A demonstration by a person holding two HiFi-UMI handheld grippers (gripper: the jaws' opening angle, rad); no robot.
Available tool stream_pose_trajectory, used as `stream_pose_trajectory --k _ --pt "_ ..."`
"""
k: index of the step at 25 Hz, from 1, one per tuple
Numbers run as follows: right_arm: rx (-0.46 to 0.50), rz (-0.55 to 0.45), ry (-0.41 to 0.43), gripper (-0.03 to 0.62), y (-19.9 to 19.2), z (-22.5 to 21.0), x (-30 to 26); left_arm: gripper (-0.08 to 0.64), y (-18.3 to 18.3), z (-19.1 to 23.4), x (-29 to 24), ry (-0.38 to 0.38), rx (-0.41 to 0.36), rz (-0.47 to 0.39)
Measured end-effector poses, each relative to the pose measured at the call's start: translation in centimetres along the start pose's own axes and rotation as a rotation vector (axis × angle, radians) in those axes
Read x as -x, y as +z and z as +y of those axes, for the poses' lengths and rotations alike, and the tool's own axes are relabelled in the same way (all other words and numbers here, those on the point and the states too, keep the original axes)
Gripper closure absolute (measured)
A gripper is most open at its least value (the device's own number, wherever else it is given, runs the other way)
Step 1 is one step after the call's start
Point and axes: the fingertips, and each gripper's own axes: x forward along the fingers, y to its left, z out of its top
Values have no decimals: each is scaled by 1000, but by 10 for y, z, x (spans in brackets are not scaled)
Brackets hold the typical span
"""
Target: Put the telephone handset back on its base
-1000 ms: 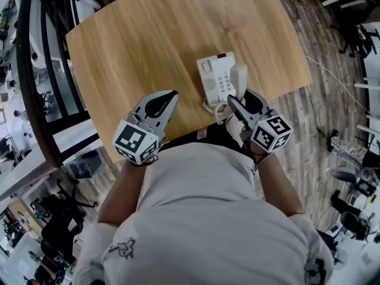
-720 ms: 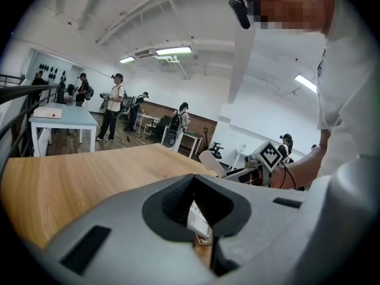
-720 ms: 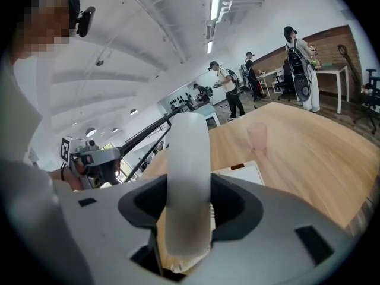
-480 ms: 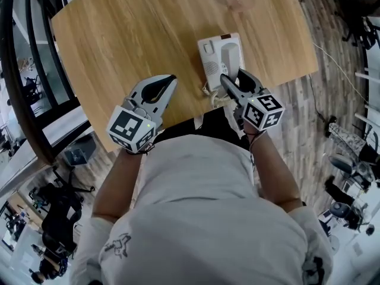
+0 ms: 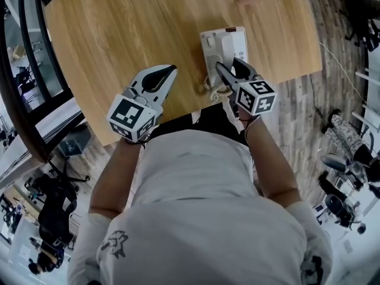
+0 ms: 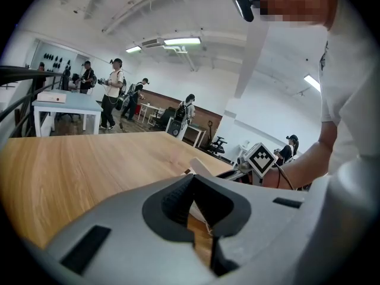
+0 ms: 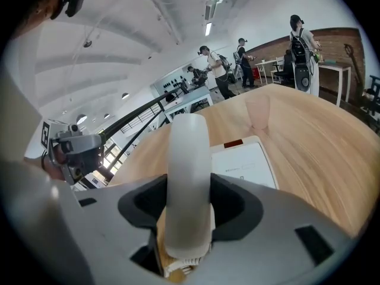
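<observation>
1 handset (image 7: 189, 177) sits clamped in my right tongs (image 5: 230, 67); left tongs (image 5: 168, 71) closed, empty. I should lower it squarely onto the base (image 5: 208, 47).

left gripper (image 5: 172, 70) at centre left, fingers closed together, empty; right gripper (image 5: 227, 65) at upper right, fingers clamped on the handset (image 7: 189, 177).
</observation>
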Motion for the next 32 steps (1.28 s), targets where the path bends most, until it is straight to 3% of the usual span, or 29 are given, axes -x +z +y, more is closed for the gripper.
stream_pose_trajectory --k 22,32 --pt "17 96 -121 370 -28 -9 -36 554 -15 18 -11 3 44 34" --pt "111 100 -192 365 -32 -7 -38 554 -17 17 -5 12 52 28"
